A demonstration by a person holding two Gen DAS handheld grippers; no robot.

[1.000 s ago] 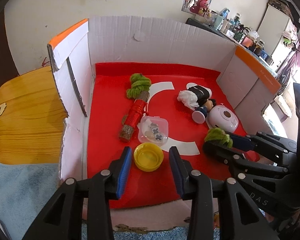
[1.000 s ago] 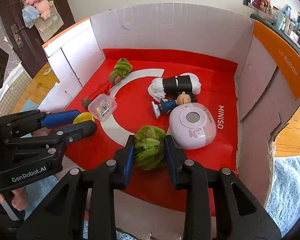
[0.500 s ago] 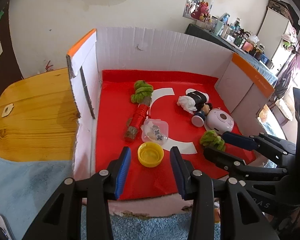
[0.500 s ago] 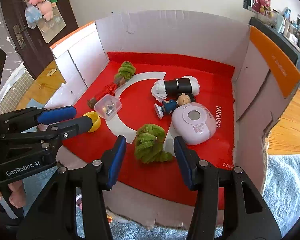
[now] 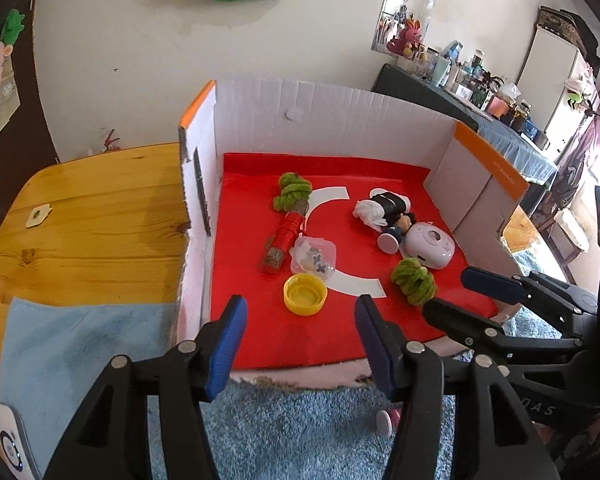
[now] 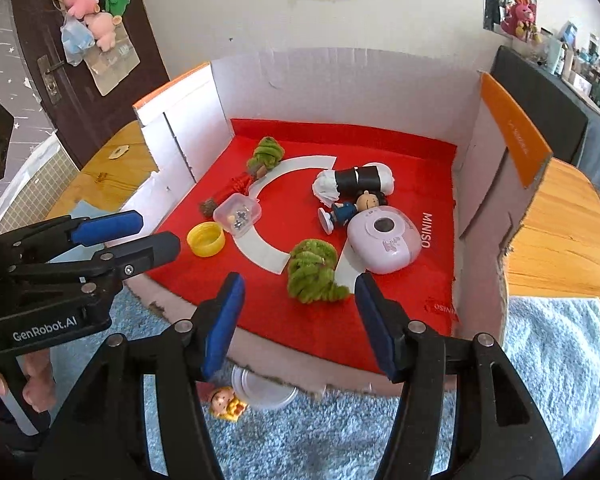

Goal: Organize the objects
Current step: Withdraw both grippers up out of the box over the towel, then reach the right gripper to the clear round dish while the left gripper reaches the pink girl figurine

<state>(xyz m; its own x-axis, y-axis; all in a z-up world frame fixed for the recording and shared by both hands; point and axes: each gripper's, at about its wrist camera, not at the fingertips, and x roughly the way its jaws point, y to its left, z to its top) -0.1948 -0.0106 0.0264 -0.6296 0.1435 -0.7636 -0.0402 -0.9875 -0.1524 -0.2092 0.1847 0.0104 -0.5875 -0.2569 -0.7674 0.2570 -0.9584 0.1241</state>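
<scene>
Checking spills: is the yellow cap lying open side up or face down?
Open side up. The yellow cap shows its hollow and raised rim, resting on the red liner of the box.

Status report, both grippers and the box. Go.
Left gripper and right gripper empty, jaws opening. Yellow cap and green pom-pom lie in the box. Nothing in the way.

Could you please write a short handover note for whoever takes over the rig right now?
Left gripper: jaws opening, nothing between them, just short of the yellow cap.
Right gripper: jaws opening, nothing gripped, near the green tuft.
In the box, on its red floor: cap, tuft, clear case, red stick, doll, black roll, pink device.
Done: cap and tuft lie in the box.
Left: a small figure and a round lid on the blue rug outside the box.
</scene>
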